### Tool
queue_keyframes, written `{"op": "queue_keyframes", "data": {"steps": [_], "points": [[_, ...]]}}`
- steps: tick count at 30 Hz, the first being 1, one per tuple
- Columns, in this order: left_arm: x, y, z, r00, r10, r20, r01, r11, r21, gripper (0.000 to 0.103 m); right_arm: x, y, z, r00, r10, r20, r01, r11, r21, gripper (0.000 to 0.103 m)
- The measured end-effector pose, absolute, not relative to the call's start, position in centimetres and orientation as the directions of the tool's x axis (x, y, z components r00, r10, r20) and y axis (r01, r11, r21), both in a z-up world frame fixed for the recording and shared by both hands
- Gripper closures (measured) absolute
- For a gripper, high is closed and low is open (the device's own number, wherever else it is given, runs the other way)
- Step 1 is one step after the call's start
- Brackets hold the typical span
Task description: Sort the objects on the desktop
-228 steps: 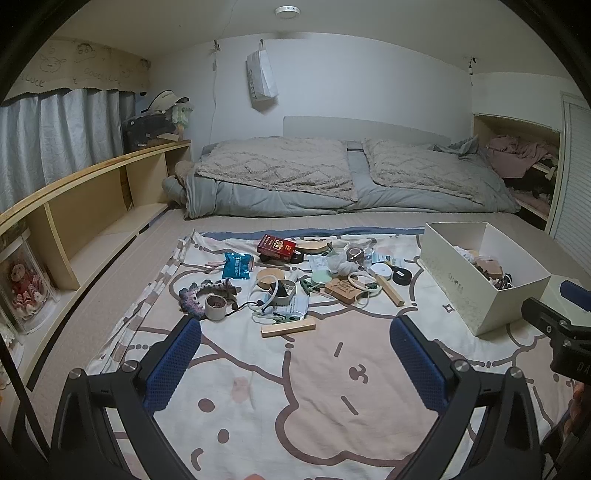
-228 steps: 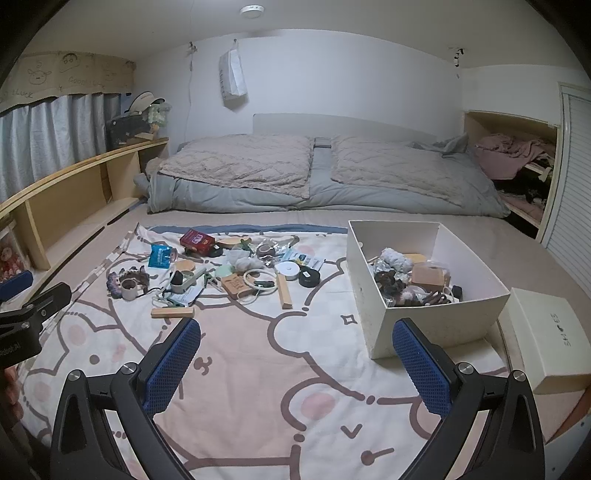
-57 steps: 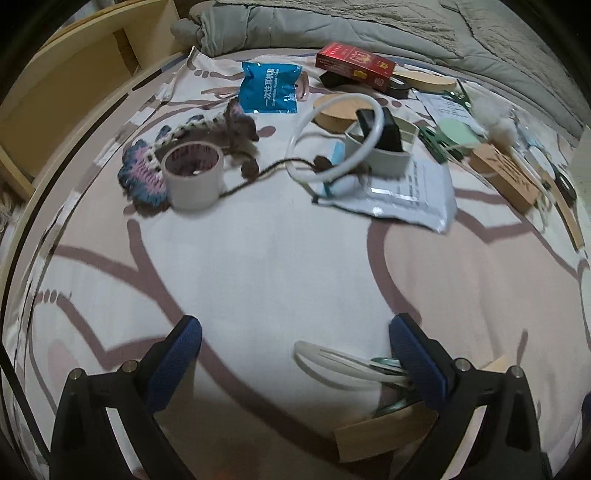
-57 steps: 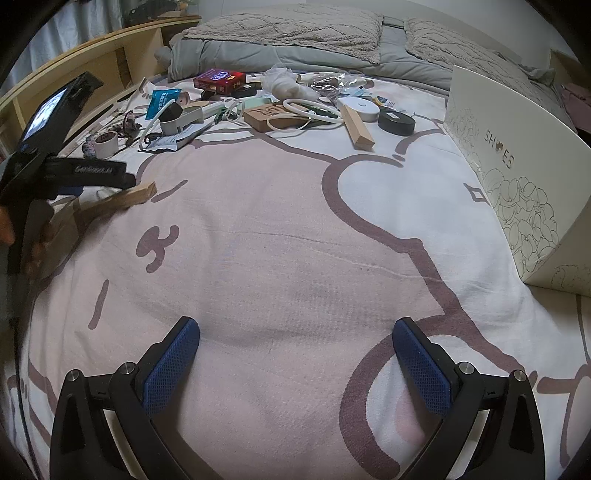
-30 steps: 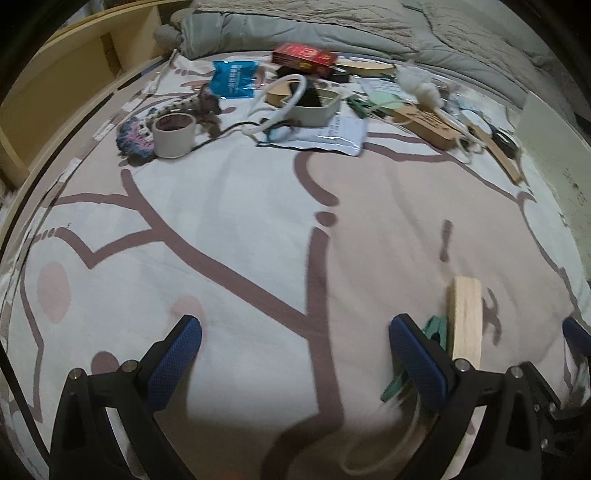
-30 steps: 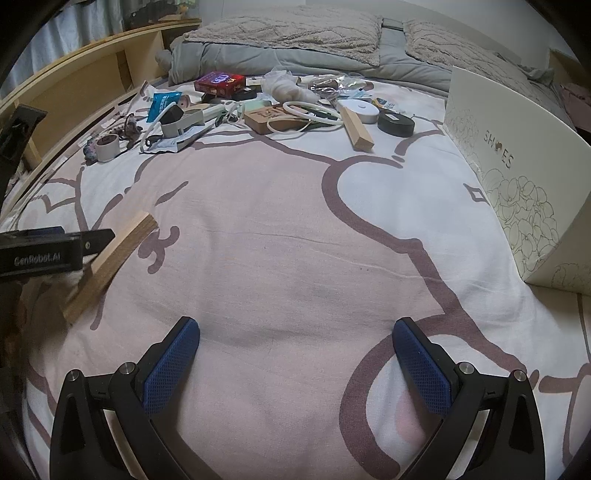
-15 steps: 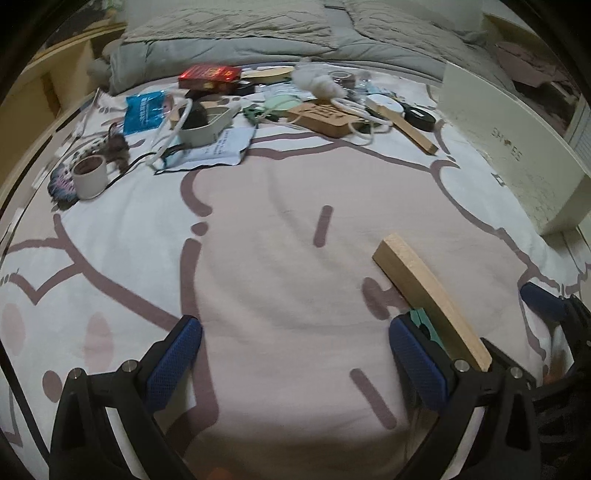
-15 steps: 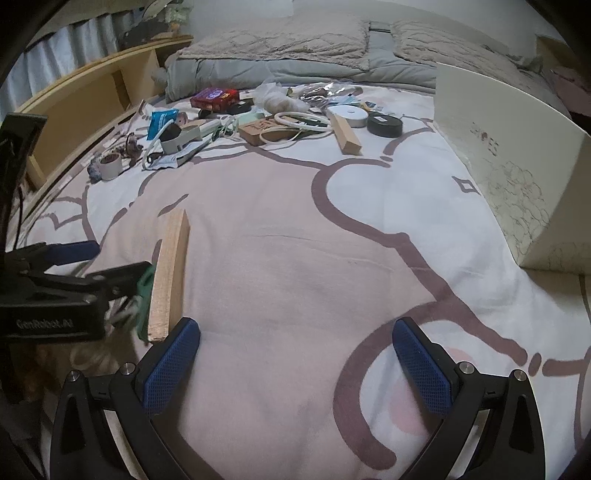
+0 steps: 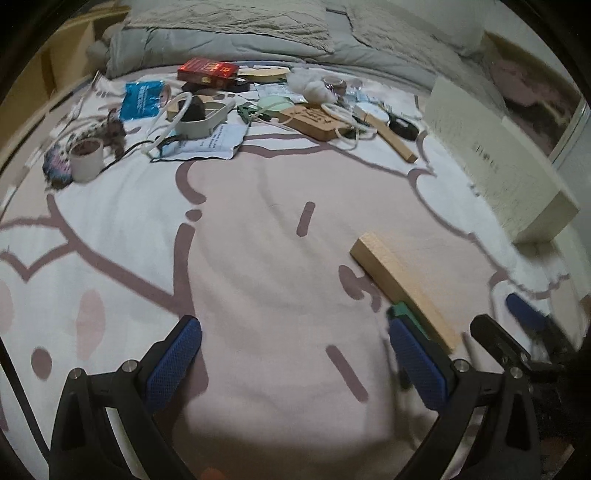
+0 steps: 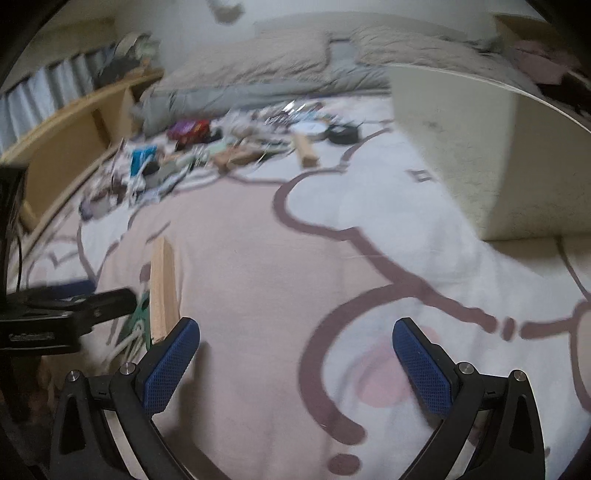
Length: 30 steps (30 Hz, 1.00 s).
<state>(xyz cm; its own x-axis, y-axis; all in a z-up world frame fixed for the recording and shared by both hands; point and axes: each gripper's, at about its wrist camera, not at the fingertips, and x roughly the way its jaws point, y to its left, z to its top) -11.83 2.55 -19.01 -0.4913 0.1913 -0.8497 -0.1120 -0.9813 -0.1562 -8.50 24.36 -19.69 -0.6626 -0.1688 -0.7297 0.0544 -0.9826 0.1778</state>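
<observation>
My left gripper (image 9: 295, 362) is open, low over the cartoon-print blanket (image 9: 258, 258). A pale wooden block (image 9: 402, 291) lies just outside its right finger (image 9: 417, 362), with a green item (image 9: 406, 314) under it. In the blurred right wrist view the same block (image 10: 162, 291) sits beside the left gripper (image 10: 99, 291), with the green item and a white cord below. My right gripper (image 10: 295, 362) is open with nothing between its fingers; its tips (image 9: 508, 325) show close to the block's near end. The white shoe box (image 9: 498, 155) stands at the right.
At the far side lies a pile of small things: a red box (image 9: 207, 70), a blue packet (image 9: 142, 99), a tape roll (image 9: 86, 158), a second wooden block (image 9: 397, 142) and a black roll (image 9: 404, 127). Grey bedding (image 9: 229, 26) lies behind. A wooden shelf (image 10: 74, 140) runs along the left.
The left view has swung right and the wooden block has stayed at its right finger. The right gripper has moved, its view now blurred and the box nearer. Both stay open.
</observation>
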Motion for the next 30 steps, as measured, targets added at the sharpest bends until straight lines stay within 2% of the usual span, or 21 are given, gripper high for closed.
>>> {"op": "queue_keyframes", "data": {"steps": [5, 14, 20, 30], "points": [[-10.4, 2.3, -18.2, -0.481, 0.236, -0.844, -0.118, -0.972, -0.205, 0.000, -7.9, 26.4, -19.9, -0.678, -0.234, -0.696, 0.022, -0.954, 0.299, 0.000], [-7.8, 4.4, -18.0, -0.437, 0.244, -0.866, -0.173, -0.967, -0.186, 0.000, -8.3, 25.4, -20.3, -0.656, -0.187, -0.732, 0.015, -0.972, 0.235, 0.000], [-7.0, 5.6, -18.8, -0.431, 0.180, -0.884, -0.218, -0.972, -0.092, 0.000, -8.4, 25.2, -20.3, -0.650, -0.177, -0.739, 0.012, -0.975, 0.222, 0.000], [-7.4, 5.1, -19.6, -0.408, 0.150, -0.901, -0.209, -0.976, -0.067, 0.000, -8.5, 24.8, -20.4, -0.644, -0.157, -0.749, 0.010, -0.980, 0.197, 0.000]]}}
